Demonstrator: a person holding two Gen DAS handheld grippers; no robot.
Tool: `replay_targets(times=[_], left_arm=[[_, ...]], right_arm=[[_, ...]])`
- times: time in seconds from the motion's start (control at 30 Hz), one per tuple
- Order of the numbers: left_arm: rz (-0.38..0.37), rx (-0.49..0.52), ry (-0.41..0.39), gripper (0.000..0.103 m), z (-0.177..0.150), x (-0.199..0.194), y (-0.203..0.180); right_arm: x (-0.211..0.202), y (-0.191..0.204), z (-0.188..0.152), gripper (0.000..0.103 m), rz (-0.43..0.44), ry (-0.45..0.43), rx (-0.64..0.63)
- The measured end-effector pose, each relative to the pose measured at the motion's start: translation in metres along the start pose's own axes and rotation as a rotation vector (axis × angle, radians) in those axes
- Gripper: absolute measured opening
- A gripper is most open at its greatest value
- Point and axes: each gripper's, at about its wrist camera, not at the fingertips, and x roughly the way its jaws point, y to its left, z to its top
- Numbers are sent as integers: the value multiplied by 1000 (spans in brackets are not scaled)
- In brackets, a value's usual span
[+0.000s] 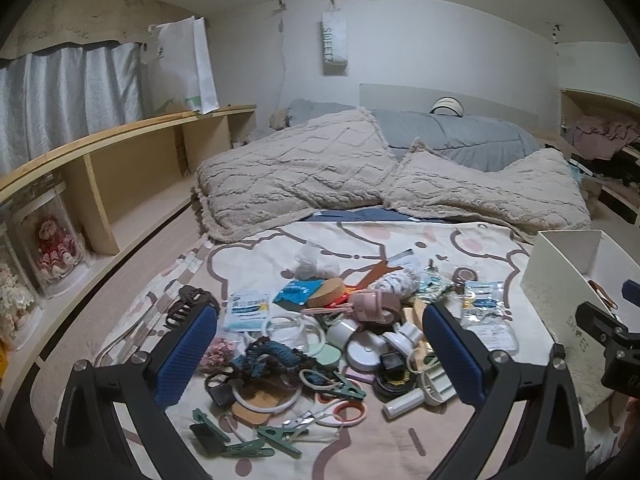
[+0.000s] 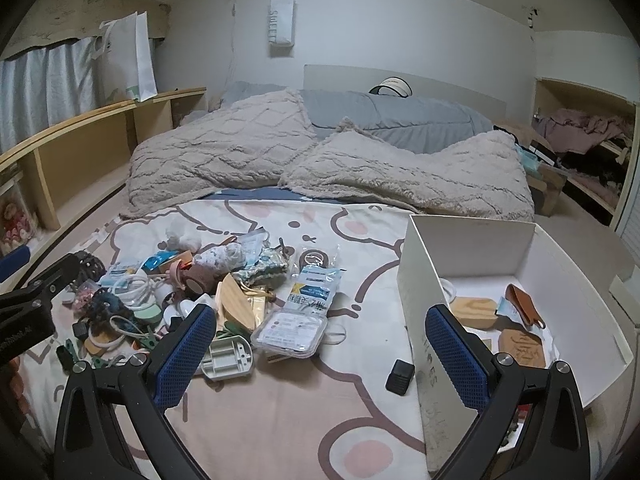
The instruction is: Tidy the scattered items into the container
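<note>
Bedroom; patterned sheet (image 1: 460,240) heaped with clutter (image 1: 320,344). White box (image 2: 472,240) at 3 o'clock. Left gripper (image 1: 318,354) over clutter, right gripper (image 2: 320,354) at box wall; both spread, empty.

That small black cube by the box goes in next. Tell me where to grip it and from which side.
Take the black cube across its two opposite flat sides with the right gripper, coming down from above. It sits alone on the blanket, just left of the white box, with open space around it.

One white box (image 2: 472,240); two beige pillows (image 2: 224,152); three green clips (image 1: 276,438); one black cube (image 2: 400,376).
</note>
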Motion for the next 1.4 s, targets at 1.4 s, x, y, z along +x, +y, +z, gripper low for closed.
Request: replay_targets(times=[1.4], left_arm=[[168, -159, 231, 103, -56, 44, 90]], right_arm=[[96, 42, -59, 103, 146, 236, -8]])
